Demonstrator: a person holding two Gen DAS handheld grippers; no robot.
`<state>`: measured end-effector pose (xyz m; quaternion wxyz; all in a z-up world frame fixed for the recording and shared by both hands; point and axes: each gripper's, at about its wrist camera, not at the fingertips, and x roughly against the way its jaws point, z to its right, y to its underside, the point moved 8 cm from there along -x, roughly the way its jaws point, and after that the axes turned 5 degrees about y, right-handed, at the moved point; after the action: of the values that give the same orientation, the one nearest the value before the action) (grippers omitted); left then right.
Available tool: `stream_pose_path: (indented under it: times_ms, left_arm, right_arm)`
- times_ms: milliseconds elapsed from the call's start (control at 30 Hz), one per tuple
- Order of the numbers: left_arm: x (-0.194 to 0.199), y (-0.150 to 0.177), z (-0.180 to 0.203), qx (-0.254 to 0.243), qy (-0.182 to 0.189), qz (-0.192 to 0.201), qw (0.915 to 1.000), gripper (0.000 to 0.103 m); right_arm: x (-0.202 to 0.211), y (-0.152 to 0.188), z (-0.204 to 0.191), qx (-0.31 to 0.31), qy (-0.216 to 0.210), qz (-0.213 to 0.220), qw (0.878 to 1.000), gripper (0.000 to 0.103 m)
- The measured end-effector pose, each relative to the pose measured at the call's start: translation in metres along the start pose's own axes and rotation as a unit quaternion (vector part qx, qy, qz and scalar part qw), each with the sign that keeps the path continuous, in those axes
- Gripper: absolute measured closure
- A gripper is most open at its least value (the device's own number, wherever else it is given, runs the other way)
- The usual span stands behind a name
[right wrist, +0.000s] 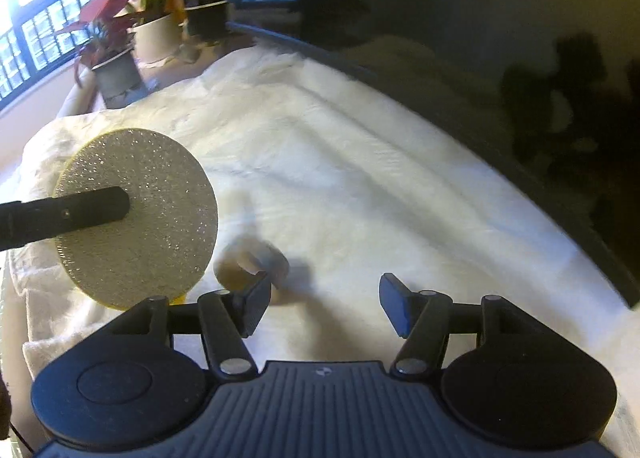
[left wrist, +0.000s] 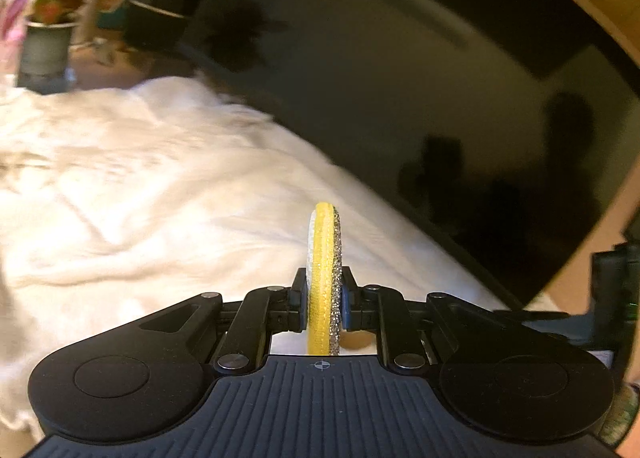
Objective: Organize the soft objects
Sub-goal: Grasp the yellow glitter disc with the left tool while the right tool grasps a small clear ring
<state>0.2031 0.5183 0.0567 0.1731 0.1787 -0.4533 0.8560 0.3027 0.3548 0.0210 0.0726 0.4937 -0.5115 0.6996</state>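
Much of both views is smeared by motion blur: the white fleecy blanket (left wrist: 160,185) shows only soft folds, and the dark screen (left wrist: 400,77) behind it gives back dim, unreadable reflections. A small pale rounded object (right wrist: 250,262) lies on the blanket just ahead of the right gripper's left finger; it is too blurred to identify, and the finger covers its lower edge. Potted plants (right wrist: 116,53) stand at the far end of the blanket, their leaves cut off by the frame.

The left gripper (left wrist: 324,294) is clamped on a round sponge pad (left wrist: 324,278), both fingers pressed against its flat faces. In the left wrist view the pad is seen edge-on, upright, its long axis running away from the camera: a yellow core, a white face on the left and a glittery silver face on the right. Its lower rim is hidden behind the gripper body. In the right wrist view the same pad (right wrist: 140,217) presents its sparkly face as a full disc held above the blanket, with one black finger (right wrist: 80,213) across its centre and a sliver of yellow at the bottom edge.

The right gripper (right wrist: 322,306) holds nothing, its fingers spread wide apart over the blanket
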Motion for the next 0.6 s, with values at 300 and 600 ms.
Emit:
stream_pose_path:
  times_ms: [300,600]
  left_arm:
    - [-0.025,0.016,-0.036,0.065,0.011,-0.044,0.9969,0.086]
    - [-0.018,0.012,-0.024,0.062,0.028,-0.046,0.9967,0.086]
  right_arm:
    - [-0.019,0.011,-0.058,0.080,-0.037,0.007,0.996,0.046]
    - [-0.008,-0.005,-0.059,0.074,-0.049,0.026,0.996,0.097]
